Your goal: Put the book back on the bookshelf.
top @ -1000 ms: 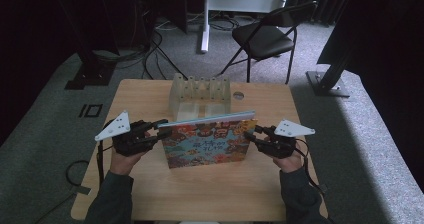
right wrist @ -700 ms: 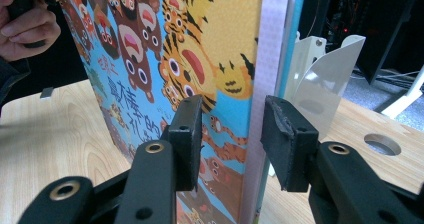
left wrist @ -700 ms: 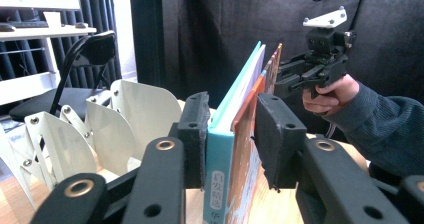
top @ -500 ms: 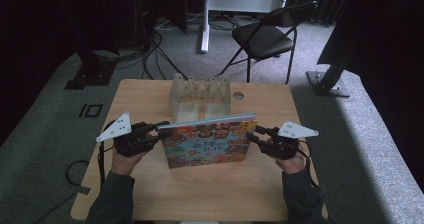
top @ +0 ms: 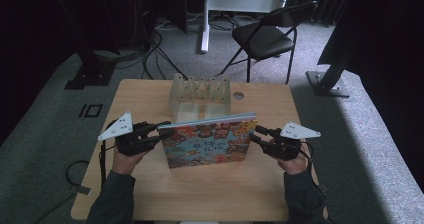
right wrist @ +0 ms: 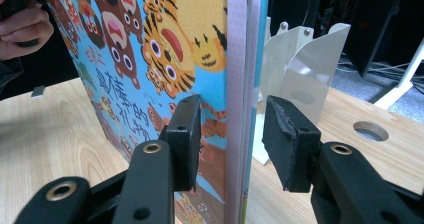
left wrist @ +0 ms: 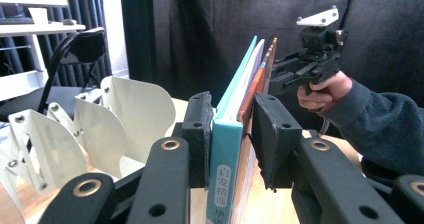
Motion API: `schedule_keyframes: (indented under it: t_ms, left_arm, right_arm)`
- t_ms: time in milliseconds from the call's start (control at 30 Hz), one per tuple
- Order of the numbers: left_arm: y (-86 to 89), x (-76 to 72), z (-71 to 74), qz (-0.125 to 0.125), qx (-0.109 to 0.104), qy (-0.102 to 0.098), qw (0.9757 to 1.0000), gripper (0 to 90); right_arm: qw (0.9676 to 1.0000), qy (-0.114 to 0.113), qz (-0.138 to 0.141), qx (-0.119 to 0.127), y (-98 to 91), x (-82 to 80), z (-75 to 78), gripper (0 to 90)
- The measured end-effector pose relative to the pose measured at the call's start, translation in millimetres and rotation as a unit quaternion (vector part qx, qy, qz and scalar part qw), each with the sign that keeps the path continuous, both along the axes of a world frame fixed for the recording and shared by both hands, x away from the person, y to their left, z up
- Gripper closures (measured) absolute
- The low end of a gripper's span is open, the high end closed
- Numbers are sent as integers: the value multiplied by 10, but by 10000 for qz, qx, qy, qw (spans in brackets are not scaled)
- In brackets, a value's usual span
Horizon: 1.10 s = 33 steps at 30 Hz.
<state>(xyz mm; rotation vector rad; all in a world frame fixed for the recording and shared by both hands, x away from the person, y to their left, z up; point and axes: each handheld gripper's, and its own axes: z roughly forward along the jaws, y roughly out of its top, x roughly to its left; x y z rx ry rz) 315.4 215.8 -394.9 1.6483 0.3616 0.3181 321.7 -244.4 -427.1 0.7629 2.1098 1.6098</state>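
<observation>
Item: picture book point(top: 206, 144), hard cover printed with cartoon tigers on blue, standing upright on its lower edge near the middle of the table point(top: 150, 194), cover facing the person's edge. In the left gripper view the spine point(left wrist: 223, 179) is turquoise with printed characters, and a few thinner volumes or pages stand pressed against it; how many cannot be told.

Left gripper point(top: 159, 132): at the book's left end, spine side. Its jaws have just been closing with the book between them; in the left gripper view one pad lies against the turquoise back cover and the other sits at the front side, so the book appears clamped.

Right gripper point(top: 256, 134): at the book's right end, the open-page side. In the right gripper view the jaws straddle the fore-edge at a narrow setting; one pad is against the tiger cover, the other stands slightly off the back cover with a gap showing, so no firm grip is seen.

Hands: left hand point(top: 127, 154) and right hand point(top: 290, 159), each in a dark sleeve, hold the grippers level above the tabletop.

Behind the book, toward the far edge: a white slotted rack point(top: 200, 94) of curved dividers, just apart from the book. A round hole point(top: 238, 95) lies in the tabletop beside the rack's right end.

Beyond the table: a black folding chair point(top: 265, 36) on grey carpet.
</observation>
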Motion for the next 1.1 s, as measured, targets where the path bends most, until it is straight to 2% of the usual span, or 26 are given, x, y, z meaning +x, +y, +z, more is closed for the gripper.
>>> schedule_keyframes:
  t_ms: [233,333,833,1000,1100]
  left_arm:
    - [-103,38,-20,-54,88,1,9999,678]
    - [-135,49,-18,-4,88,-68,9999,671]
    - [-242,82,-16,-93,125,-95,9998,678]
    - [-288,94,-9,-220,140,-71,9996,693]
    - [-306,75,-3,-236,195,-128,9994,719]
  right_arm:
    - [10000,29,-19,-25,-3,5,-30,589]
    - [10000,40,-37,-47,-21,7,-41,594]
    - [9999,74,-76,-89,-40,22,-73,602]
    - [9999,84,-79,-113,-47,25,-91,649]
    - [9998,70,-169,-123,-54,30,-94,673]
